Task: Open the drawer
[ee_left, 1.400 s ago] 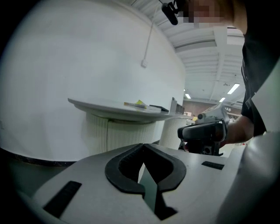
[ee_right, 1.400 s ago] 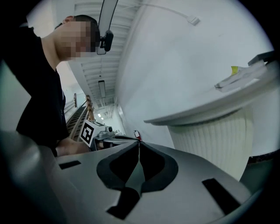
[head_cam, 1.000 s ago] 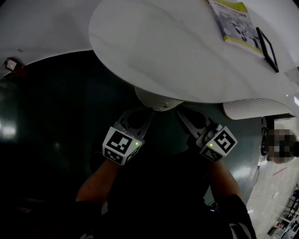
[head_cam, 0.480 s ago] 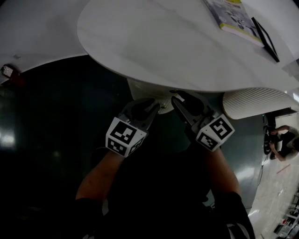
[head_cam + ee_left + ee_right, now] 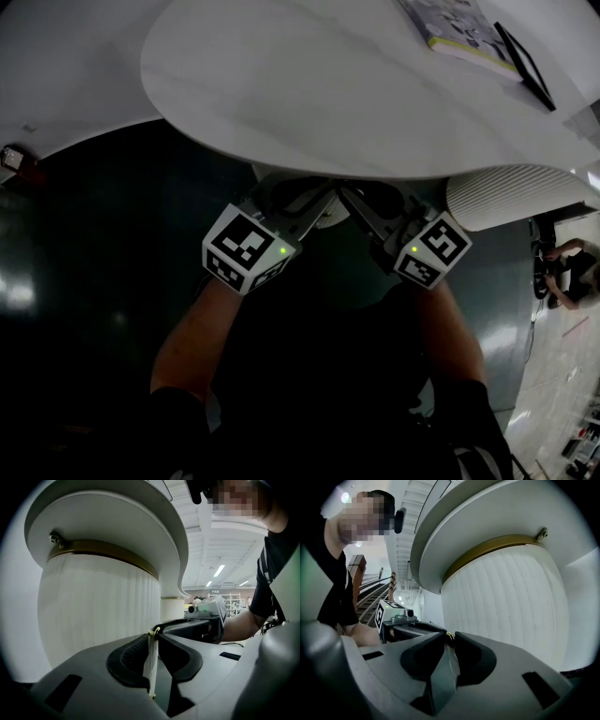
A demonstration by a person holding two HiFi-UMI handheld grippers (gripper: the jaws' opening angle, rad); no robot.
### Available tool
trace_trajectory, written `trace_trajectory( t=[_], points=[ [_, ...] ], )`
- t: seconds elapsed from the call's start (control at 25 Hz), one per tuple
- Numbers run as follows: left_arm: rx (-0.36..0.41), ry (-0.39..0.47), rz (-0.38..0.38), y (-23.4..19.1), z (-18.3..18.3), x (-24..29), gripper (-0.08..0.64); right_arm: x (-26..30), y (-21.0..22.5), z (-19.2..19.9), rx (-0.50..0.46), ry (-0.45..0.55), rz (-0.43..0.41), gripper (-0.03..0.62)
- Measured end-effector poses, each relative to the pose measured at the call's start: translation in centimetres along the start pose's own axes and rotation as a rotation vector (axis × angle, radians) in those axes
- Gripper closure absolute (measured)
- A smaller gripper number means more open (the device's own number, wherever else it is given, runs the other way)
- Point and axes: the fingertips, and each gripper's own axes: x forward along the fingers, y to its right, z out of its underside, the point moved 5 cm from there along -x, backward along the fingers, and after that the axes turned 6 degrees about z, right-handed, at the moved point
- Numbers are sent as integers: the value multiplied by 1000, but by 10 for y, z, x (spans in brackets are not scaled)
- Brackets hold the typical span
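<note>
White round tabletop (image 5: 356, 84) over ribbed white pedestal (image 5: 98, 606). Left gripper (image 5: 317, 199): jaws pinched on thin white brass-tipped strip (image 5: 151, 663). Right gripper (image 5: 354, 199): jaws clamped on small brass ring (image 5: 449, 636).

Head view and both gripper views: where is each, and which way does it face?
Head view: on the head, looking steeply down at the table; both forearms, left gripper, right gripper show.
Left gripper view: on that gripper, facing the ribbed pedestal; right forearm shows.
Right gripper view: likewise, opposite side; torso shows.
Shared: the pedestal.
</note>
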Motion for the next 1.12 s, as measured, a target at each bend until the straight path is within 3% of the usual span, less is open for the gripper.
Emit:
trace_trajectory(
  t=[0.16, 0.36, 0.48, 0.68, 0.88, 1.12],
  points=[
    [-21, 8, 72, -2, -1, 6, 489, -1, 1, -1, -37, -38, -51, 551],
    [50, -46, 96, 2, -4, 11, 528, -1, 3, -4, -97, -80, -60, 555],
    [25, -25, 103, 4, -3, 9, 528, -2, 2, -3, -75, -67, -80, 555],
    [-18, 18, 214, 18, -1, 1, 523, -14, -9, 0, -3, -26, -183, 555],
    [5, -6, 140, 30, 19, -9, 523, -21, -13, 3, -10, -15, -159, 555],
    [-110, -141, -7, 31, 87, -15, 523, -21, -14, 2, 2, -40, -133, 555]
  ],
)
